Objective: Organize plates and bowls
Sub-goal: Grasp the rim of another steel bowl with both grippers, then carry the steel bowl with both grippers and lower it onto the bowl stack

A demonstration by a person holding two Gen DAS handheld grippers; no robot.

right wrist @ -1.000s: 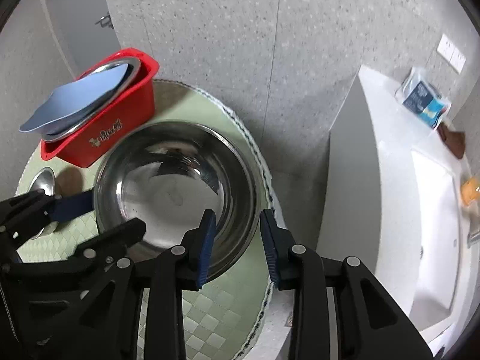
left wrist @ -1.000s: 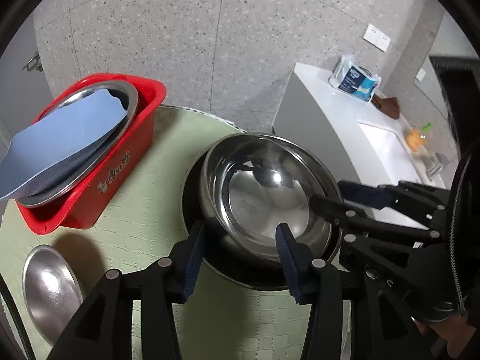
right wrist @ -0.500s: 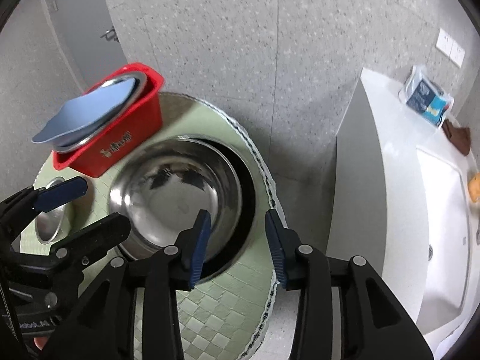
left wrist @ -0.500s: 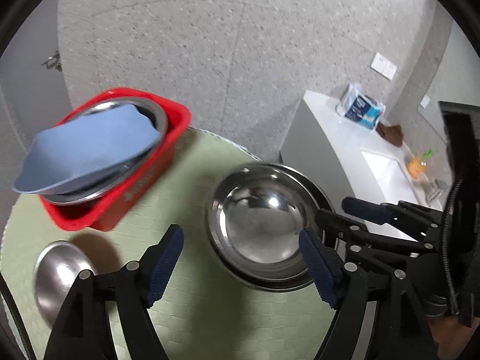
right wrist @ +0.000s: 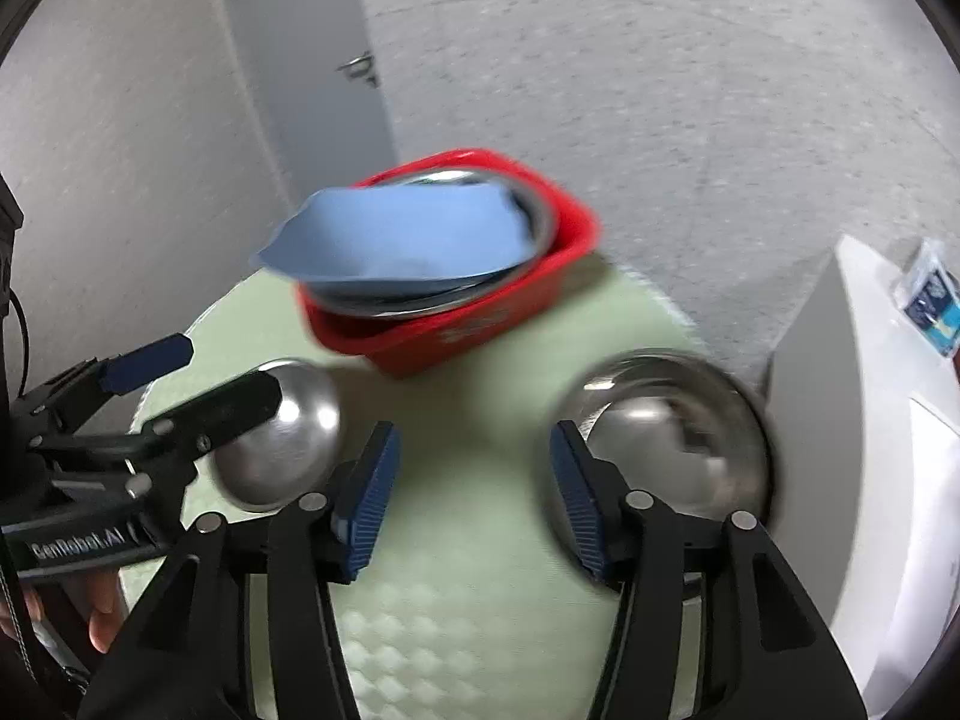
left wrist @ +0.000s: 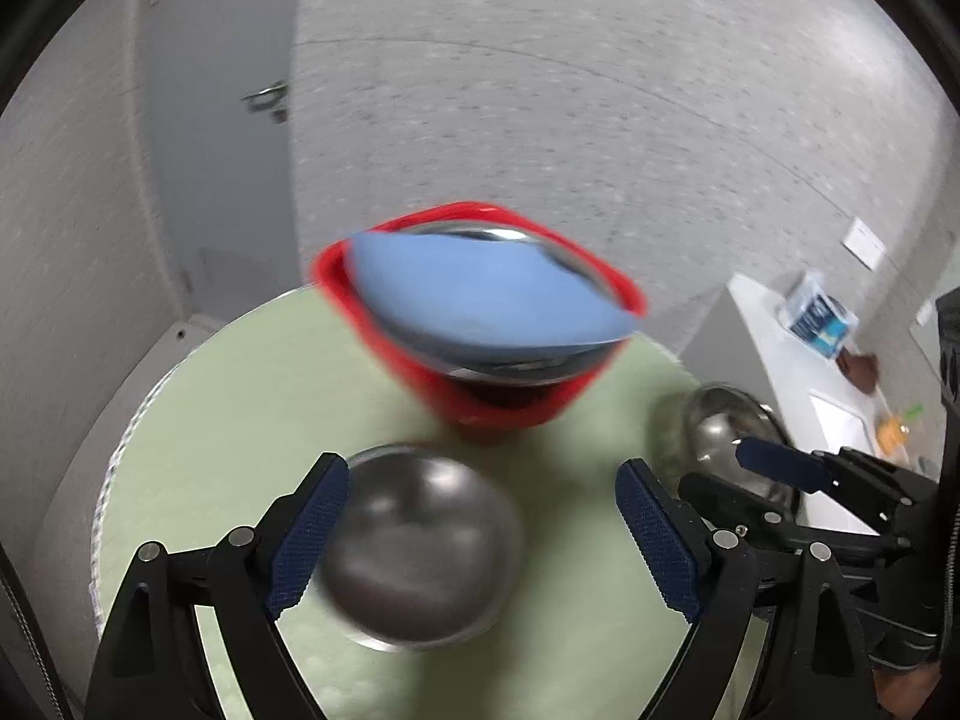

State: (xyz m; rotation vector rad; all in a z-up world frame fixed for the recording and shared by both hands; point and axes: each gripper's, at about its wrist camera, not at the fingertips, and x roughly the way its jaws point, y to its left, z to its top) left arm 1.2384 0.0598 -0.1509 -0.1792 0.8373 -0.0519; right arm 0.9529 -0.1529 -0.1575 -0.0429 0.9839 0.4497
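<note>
A: What sits on the round green table (left wrist: 240,372)?

B: Largest is the red basin (left wrist: 510,408) at the back, with steel plates and a blue mat (left wrist: 480,306) in it. Right of it is the large steel bowl (right wrist: 672,426); left, the small steel bowl (left wrist: 420,546).

A: And the tools?

B: The left gripper (left wrist: 480,528) is spread wide over the small bowl, gripping nothing. The right gripper (right wrist: 474,492) is open above bare mat, empty.
</note>
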